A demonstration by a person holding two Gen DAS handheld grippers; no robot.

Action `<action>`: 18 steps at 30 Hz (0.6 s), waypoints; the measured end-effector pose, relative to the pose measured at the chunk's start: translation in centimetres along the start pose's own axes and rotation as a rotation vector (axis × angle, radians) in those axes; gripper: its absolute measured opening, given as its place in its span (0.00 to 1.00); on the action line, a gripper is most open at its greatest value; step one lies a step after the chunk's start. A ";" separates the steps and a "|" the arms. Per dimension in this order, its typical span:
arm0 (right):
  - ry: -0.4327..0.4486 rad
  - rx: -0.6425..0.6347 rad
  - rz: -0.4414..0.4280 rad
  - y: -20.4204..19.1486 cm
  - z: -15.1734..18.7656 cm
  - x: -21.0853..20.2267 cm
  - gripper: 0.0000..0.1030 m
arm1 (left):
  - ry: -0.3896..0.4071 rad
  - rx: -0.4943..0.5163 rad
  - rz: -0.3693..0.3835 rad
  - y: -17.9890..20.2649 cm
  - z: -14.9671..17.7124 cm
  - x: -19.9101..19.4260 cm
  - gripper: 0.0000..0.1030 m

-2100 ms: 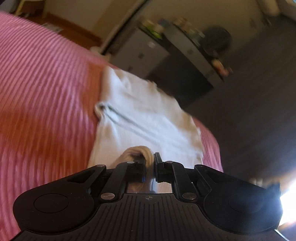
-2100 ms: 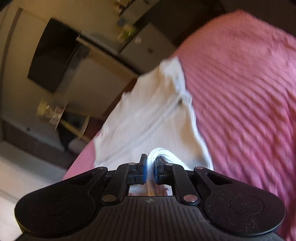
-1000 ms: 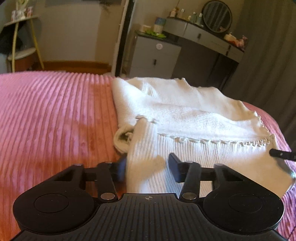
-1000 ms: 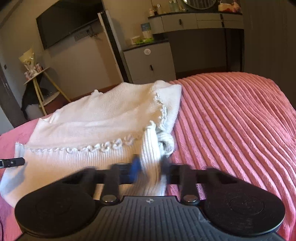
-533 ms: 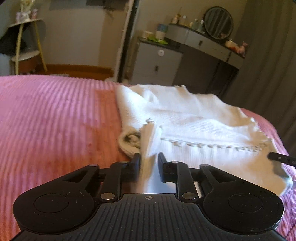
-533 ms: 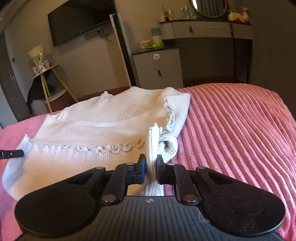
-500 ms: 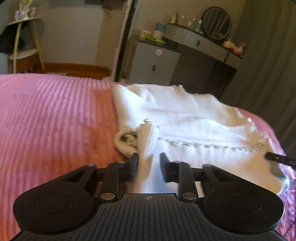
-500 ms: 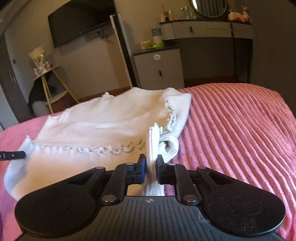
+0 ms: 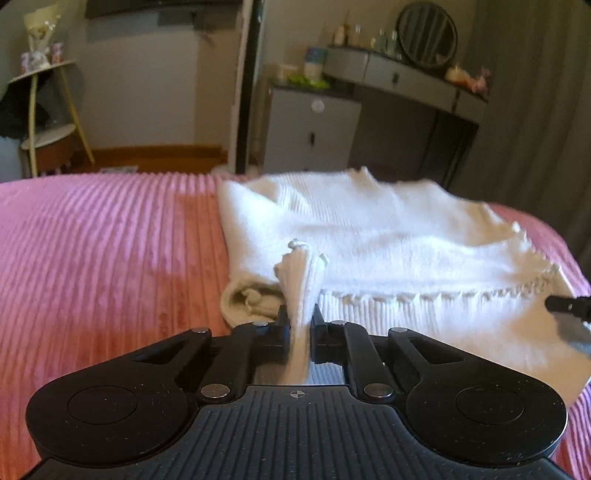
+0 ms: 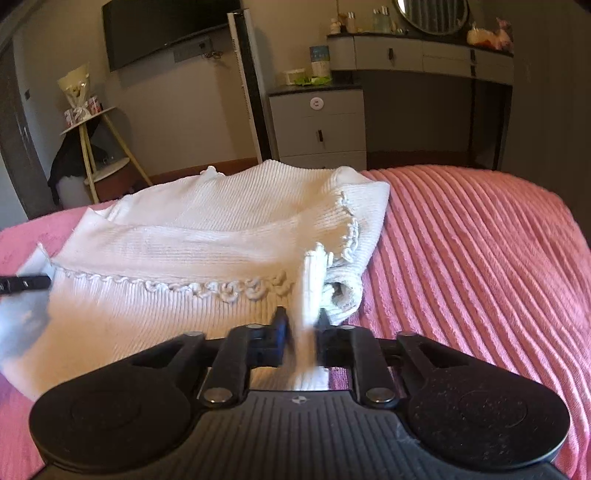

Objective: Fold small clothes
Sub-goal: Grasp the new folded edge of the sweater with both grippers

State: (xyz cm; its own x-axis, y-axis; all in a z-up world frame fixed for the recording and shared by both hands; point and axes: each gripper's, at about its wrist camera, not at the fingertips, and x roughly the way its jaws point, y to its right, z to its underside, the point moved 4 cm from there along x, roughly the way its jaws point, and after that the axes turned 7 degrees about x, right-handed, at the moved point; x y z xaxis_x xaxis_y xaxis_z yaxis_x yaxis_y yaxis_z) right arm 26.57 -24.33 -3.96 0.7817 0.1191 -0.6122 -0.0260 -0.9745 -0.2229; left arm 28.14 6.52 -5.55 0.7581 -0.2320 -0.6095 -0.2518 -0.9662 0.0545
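A white knit sweater [image 9: 388,236] lies on the pink ribbed bedspread [image 9: 103,251], folded over on itself with a scalloped trim across it. My left gripper [image 9: 300,314] is shut on the sweater's near left corner, and a pinched ridge of knit stands up between its fingers. The sweater also shows in the right wrist view [image 10: 207,229]. My right gripper [image 10: 301,317] is shut on the near right corner in the same way. Each gripper's fingertip shows at the far edge of the other's view.
The bedspread [image 10: 480,258] runs wide to both sides. Beyond the bed's far edge stand a grey drawer cabinet [image 9: 310,129], a dressing table with a round mirror [image 9: 424,33], a yellow-legged shelf stand [image 9: 48,110] and a wall television [image 10: 162,29].
Both grippers lowered and levelled over the bed, opened briefly, then closed again on the sweater's near corners. The pinched corners now stand a little higher.
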 end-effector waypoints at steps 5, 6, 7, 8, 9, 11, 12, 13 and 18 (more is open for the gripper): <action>0.046 -0.092 0.018 -1.1 0.3 -2.2 0.10 | 0.052 0.035 0.008 0.1 0.0 -2.6 0.10; 0.053 -0.108 0.024 -1.3 0.4 -2.6 0.10 | 0.056 0.037 0.014 0.1 0.1 -2.9 0.10; 0.062 -0.119 0.022 -1.4 0.4 -3.0 0.09 | 0.064 0.037 0.017 0.1 0.1 -3.4 0.10; 0.061 -0.132 0.024 -1.6 0.5 -3.4 0.08 | 0.064 0.039 0.019 0.1 0.1 -3.6 0.10; 0.066 -0.149 0.027 -1.8 0.5 -3.7 0.07 | 0.062 0.041 0.022 0.2 0.2 -3.8 0.10; 0.059 -0.170 0.000 -2.2 0.7 -3.7 0.07 | 0.059 0.042 0.028 0.4 0.3 -3.8 0.10; 0.045 -0.179 0.004 -2.4 0.8 -3.4 0.07 | 0.054 0.043 0.029 0.5 0.4 -3.7 0.10; 0.038 -0.188 0.024 -2.4 0.8 -3.0 0.07 | 0.051 0.041 0.028 0.5 0.5 -3.6 0.10; 0.005 -0.116 0.027 -1.3 0.1 -1.3 0.08 | 0.023 0.008 0.046 0.2 0.9 -2.9 0.10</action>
State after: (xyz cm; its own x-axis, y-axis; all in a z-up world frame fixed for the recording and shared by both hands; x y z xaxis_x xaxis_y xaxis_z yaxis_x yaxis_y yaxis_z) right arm 25.52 -23.19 -2.97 0.7849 0.0920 -0.6128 0.0248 -0.9928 -0.1173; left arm 25.37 7.07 -4.51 0.7594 -0.2787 -0.5880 -0.2916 -0.9536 0.0754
